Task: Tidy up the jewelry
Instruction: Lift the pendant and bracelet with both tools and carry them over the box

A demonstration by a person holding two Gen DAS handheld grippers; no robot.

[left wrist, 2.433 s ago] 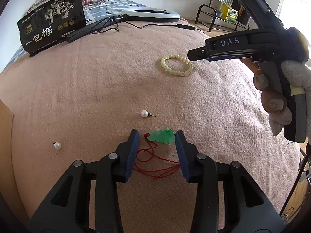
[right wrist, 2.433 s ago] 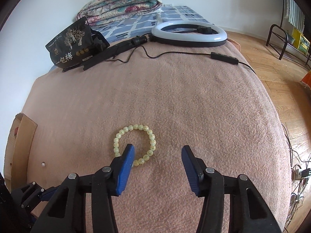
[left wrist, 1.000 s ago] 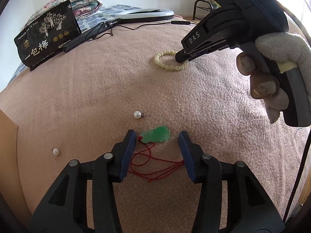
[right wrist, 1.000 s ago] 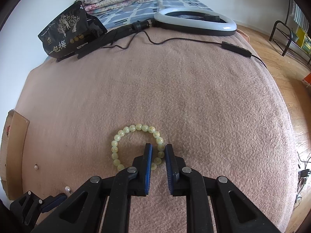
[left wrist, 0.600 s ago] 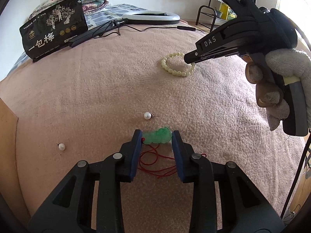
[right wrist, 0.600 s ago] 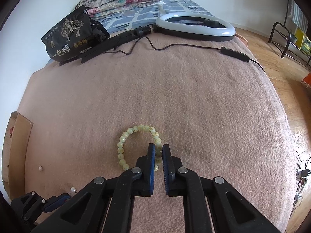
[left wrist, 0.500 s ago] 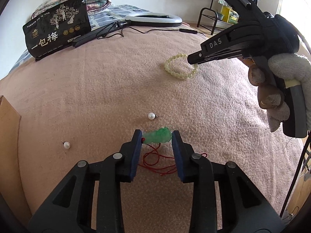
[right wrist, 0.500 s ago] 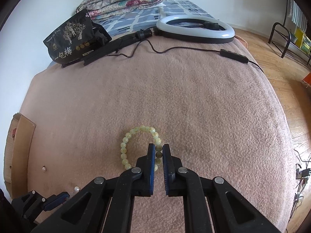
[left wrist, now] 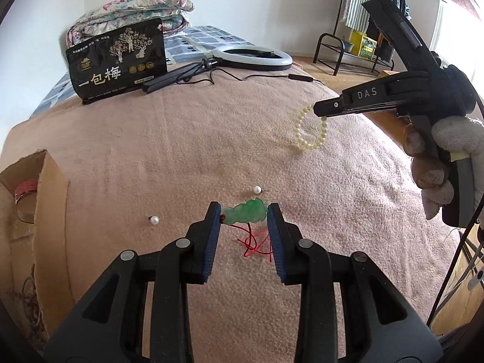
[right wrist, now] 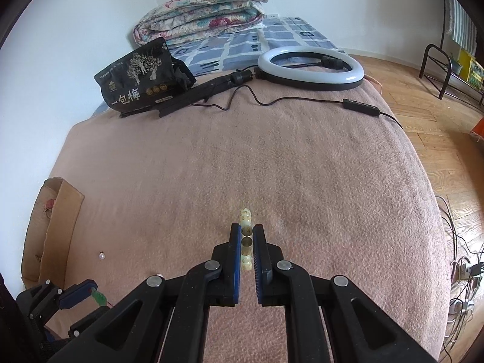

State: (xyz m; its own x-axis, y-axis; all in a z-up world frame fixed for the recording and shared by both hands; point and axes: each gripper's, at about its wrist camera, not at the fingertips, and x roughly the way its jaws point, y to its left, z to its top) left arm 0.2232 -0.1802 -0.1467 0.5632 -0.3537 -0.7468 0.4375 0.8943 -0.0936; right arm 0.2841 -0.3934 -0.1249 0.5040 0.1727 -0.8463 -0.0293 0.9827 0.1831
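Green pendant (left wrist: 245, 211) pinched in left claw (left wrist: 243, 210); right claw (right wrist: 247, 236) clamps the half-hidden bead bracelet (left wrist: 311, 131).

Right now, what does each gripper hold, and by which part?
Left gripper: green pendant, clamped across its ends, red cord hanging. Right gripper: bead bracelet, pinched on one stretch of beads.

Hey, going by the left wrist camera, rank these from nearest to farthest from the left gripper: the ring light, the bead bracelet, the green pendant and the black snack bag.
From the left gripper:
1. Green pendant, clamped between its fingers.
2. Bead bracelet, right, hanging from the right gripper.
3. Black snack bag, far left.
4. Ring light, back centre.
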